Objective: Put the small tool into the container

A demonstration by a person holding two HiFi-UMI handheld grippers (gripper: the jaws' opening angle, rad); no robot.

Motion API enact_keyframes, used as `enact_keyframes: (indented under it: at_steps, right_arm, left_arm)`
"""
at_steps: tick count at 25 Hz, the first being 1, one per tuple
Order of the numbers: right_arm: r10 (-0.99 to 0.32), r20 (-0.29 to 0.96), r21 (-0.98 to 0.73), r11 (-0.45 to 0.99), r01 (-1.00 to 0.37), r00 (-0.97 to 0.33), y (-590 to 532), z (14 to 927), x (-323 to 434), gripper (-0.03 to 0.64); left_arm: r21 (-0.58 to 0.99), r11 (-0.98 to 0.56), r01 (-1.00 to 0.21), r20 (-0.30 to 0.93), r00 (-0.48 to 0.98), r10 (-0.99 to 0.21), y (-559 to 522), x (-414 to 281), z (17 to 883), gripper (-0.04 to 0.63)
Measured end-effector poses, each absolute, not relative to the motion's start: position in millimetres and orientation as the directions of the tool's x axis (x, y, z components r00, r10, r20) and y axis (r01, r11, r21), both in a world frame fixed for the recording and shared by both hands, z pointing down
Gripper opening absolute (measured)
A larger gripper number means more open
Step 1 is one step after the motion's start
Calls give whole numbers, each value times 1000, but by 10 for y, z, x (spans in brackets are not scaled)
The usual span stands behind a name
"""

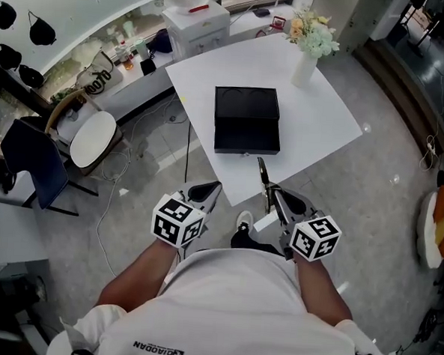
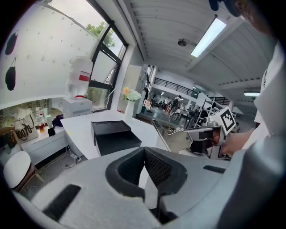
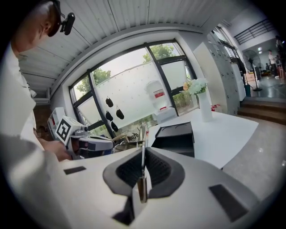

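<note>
The small tool (image 1: pixel 263 174), a thin metal strip, is pinched by its lower end in the right gripper (image 1: pixel 274 200) and most of its length stands free beyond the pads; it is not yet over the container (image 1: pixel 247 135), an open black box lying on the white counter (image 1: pixel 319 119) close to the corner nearest the person. With so short a hold the strip could probably swivel or slide in the pinch if its tip struck anything; the likeliest snags are the counter's near edge and the container's front wall, just beyond the tip in the head view, though the tip's height above them cannot be told. The left gripper (image 1: pixel 206 191) has its pads pressed together on nothing and hangs short of the counter, so nothing steadies the container; a nudge might shift it. A release from high up might let the tool bounce out or land on the flat lid half behind. Room is generous: bare counter lies right of and behind the container; the vase of flowers (image 1: pixel 305 62) is well apart at the far corner; the chair (image 1: pixel 93 139) and the floor cables (image 1: pixel 137 149) lie off to the left.
</note>
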State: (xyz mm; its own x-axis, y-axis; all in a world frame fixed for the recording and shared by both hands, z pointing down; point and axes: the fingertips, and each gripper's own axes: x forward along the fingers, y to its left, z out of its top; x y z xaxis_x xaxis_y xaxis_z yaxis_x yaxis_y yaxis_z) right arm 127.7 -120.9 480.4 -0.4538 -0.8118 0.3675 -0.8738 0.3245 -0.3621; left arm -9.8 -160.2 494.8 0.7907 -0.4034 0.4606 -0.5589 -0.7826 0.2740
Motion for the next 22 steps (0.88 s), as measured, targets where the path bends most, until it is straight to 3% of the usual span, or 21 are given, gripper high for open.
enact_keyframes:
  at_steps: [11, 22]
  right_arm:
    - [-744, 374, -350, 440, -827, -553, -2084, 4939, 1701, 11]
    - [-676, 437, -286, 520, -804, -593, -2440, 5202, 1654, 11]
  left_arm:
    - [252, -720, -647, 492, 726, -480, -2225, 299, 4974, 9]
    - [265, -659, -704, 511, 682, -523, -2399, 209, 5106, 9]
